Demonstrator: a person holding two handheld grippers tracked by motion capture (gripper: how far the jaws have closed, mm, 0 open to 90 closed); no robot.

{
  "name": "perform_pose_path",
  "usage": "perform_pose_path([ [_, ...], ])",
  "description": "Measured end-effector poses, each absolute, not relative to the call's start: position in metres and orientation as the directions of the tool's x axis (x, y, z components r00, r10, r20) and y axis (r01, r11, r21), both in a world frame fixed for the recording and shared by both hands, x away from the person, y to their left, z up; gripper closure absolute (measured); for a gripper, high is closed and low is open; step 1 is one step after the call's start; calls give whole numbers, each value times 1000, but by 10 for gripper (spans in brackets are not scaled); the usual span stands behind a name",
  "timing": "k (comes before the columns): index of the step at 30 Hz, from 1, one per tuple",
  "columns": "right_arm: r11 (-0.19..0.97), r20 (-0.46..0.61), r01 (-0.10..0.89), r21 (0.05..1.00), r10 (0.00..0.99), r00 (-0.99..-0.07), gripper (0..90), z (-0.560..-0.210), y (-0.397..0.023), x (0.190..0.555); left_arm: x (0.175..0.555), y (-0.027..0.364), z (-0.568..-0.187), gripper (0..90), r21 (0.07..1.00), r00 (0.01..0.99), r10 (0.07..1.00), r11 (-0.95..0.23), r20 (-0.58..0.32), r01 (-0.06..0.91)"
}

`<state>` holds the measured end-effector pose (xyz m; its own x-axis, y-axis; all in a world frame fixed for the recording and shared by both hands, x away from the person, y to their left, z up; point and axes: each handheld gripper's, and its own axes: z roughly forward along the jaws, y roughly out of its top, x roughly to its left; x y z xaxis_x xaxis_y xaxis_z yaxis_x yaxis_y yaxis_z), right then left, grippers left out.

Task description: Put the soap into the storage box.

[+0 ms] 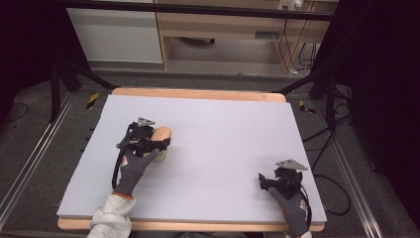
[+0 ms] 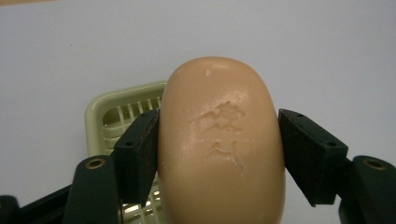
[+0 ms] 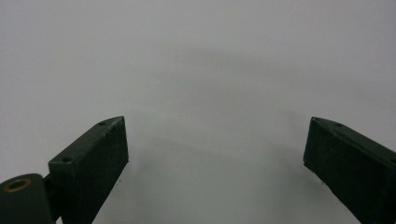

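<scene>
A peach-coloured oval bar of soap [image 2: 222, 144] with an embossed mark is clamped between the two black jaws of my left gripper [image 2: 219, 144]. Under and behind it lies a pale green slotted soap dish [image 2: 119, 109] on the table. From above, the soap [image 1: 162, 133] and left gripper [image 1: 153, 140] sit at the table's left middle, with the dish [image 1: 161, 156] partly hidden by the gloved hand. My right gripper [image 1: 269, 181] rests near the front right edge; its jaws [image 3: 215, 163] stand wide apart over bare white surface.
The table is a white sheet [image 1: 223, 139] on a wooden board [image 1: 198, 93]. Black frame legs [image 1: 59, 84] and cables [image 1: 322, 144] lie on the floor around it.
</scene>
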<state>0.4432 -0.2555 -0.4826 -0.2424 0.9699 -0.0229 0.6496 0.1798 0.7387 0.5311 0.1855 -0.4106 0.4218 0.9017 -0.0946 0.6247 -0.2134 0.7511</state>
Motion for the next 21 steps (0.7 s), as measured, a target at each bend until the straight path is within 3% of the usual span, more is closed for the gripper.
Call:
perform_pose_path([
  [21,185,-27,649,738,969,-246,68,-483,-256,444,544,198,-428,322,727,382,922,-215,-70,653],
])
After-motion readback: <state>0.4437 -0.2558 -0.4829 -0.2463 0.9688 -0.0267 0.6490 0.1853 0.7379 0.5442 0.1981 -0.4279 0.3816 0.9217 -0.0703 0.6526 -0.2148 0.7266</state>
